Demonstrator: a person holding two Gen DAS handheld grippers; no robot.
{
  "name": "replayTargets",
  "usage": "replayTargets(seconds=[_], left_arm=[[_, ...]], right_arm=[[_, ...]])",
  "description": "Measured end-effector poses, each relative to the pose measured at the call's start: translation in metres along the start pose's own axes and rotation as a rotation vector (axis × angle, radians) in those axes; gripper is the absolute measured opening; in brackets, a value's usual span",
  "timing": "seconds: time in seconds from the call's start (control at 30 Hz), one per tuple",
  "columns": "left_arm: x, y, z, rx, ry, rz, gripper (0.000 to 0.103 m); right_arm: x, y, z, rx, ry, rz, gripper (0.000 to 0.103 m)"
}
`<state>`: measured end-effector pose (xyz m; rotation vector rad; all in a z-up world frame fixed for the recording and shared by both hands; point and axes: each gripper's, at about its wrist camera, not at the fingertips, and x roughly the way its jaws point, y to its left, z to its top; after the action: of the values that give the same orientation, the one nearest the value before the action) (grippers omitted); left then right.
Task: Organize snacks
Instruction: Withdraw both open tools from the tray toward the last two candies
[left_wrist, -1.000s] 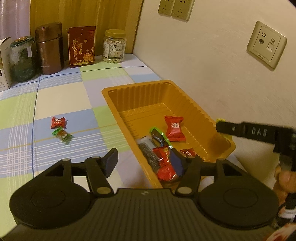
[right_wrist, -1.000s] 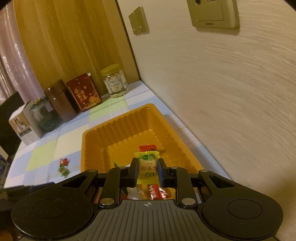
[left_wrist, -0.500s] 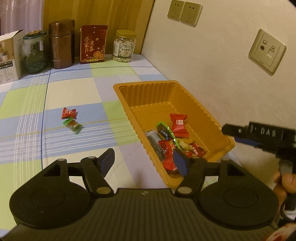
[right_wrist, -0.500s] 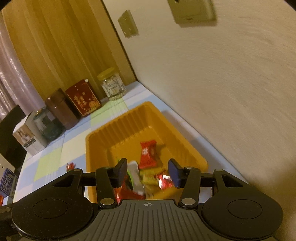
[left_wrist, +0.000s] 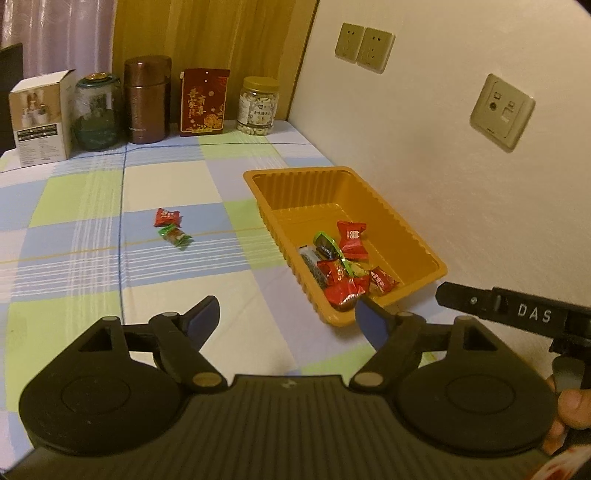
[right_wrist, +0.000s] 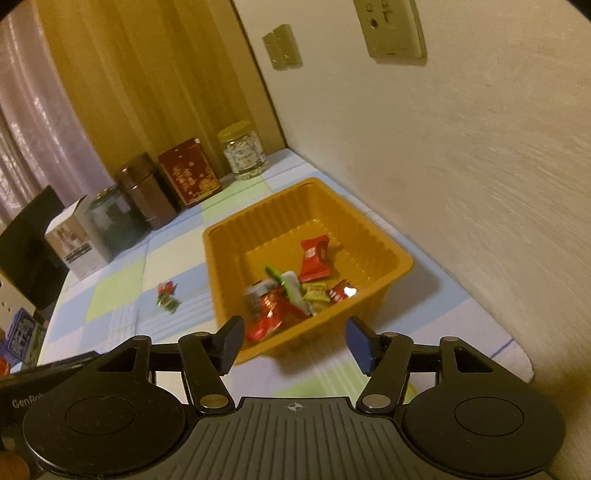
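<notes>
An orange plastic tray (left_wrist: 413, 236) (right_wrist: 369, 229) stands by the wall and holds several wrapped snacks (left_wrist: 343, 273) (right_wrist: 291, 291), among them a red packet (left_wrist: 352, 239) (right_wrist: 314, 258). A red candy (left_wrist: 167, 218) and a green candy (left_wrist: 175, 236) lie on the checked tablecloth to the tray's left; they also show in the right wrist view (right_wrist: 167, 295). My left gripper (left_wrist: 290, 317) is open and empty, near the tray's front corner. My right gripper (right_wrist: 295, 345) is open and empty, above the tray's near rim.
At the back of the table stand a white box (left_wrist: 40, 118), a glass jar (left_wrist: 98, 112), a brown canister (left_wrist: 147, 99), a red box (left_wrist: 204, 100) and a nut jar (left_wrist: 258, 106). The wall (left_wrist: 461, 166) runs along the right side.
My right gripper opened and let go of the yellow snack, which fell into the tray, then drew back. My left gripper pulled back and up from the tray.
</notes>
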<state>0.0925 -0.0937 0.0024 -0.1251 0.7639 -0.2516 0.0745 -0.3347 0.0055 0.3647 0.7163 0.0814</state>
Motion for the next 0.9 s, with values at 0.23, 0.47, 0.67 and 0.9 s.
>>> replayTargets(seconds=[0.23, 0.47, 0.67, 0.9], left_arm=[[-0.031, 0.006, -0.014, -0.006, -0.017, 0.014, 0.087], [-0.051, 0.013, -0.023, -0.015, -0.03, 0.028, 0.088], [-0.06, 0.023, -0.028, -0.028, -0.034, 0.047, 0.09], [-0.065, 0.037, -0.033, -0.053, -0.038, 0.071, 0.091]], right_arm=[[-0.025, 0.019, -0.016, -0.033, -0.003, 0.009, 0.065], [-0.038, 0.03, -0.026, -0.056, -0.004, 0.019, 0.066], [-0.042, 0.038, -0.029, -0.072, -0.007, 0.03, 0.067], [-0.038, 0.047, -0.031, -0.094, -0.002, 0.042, 0.067]])
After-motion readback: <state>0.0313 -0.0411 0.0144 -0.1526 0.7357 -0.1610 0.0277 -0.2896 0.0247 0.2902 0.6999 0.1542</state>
